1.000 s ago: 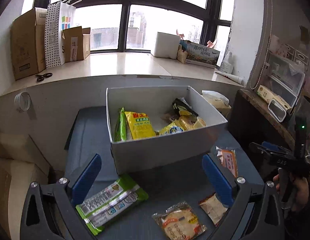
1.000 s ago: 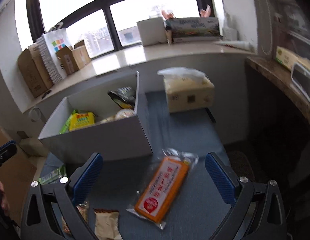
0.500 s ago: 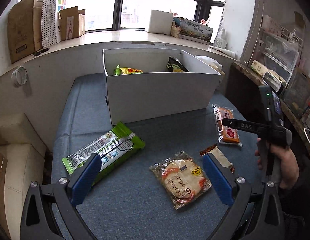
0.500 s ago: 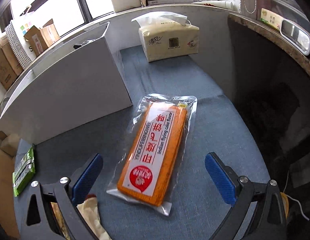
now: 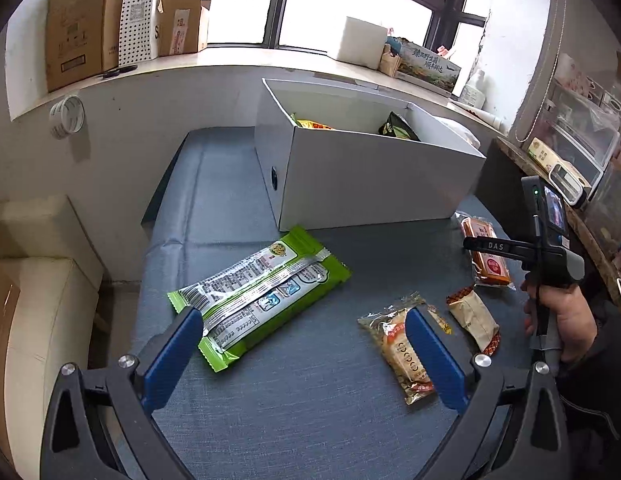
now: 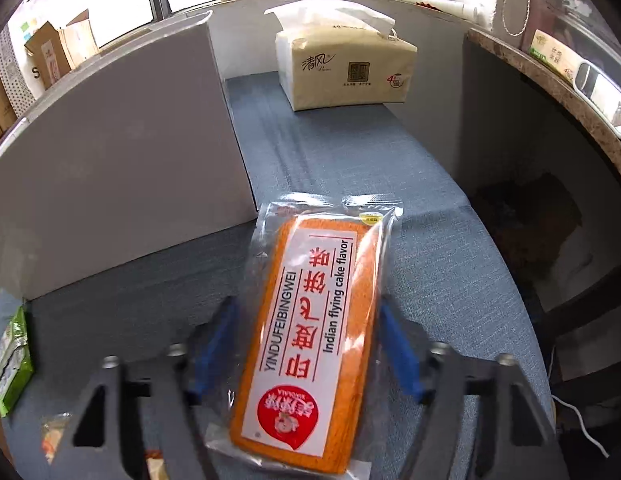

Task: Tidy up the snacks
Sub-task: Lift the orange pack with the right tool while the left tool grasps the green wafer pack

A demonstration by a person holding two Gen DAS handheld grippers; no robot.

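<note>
The white box [image 5: 374, 184] holds several snacks at the back of the blue table. My left gripper [image 5: 306, 344] is open above the table, its left finger over the end of the green packet [image 5: 258, 292] and its right finger over the round-cake packet [image 5: 398, 348]. A small beige packet [image 5: 472, 318] lies to the right. My right gripper [image 6: 306, 340] is lowered around the orange flying-cake packet [image 6: 310, 332], blurred blue fingers close on both sides; contact is unclear. That packet [image 5: 486, 256] also shows in the left wrist view under the right gripper.
A tissue pack [image 6: 346, 68] stands behind the orange packet, to the right of the box wall [image 6: 110, 176]. A dark shelf edge [image 6: 550, 92] runs along the right. The windowsill [image 5: 190, 68] carries cardboard boxes.
My right gripper has dropped onto the orange packet and its fingers have narrowed around it. My left gripper has shifted left and lower, toward the green packet.
</note>
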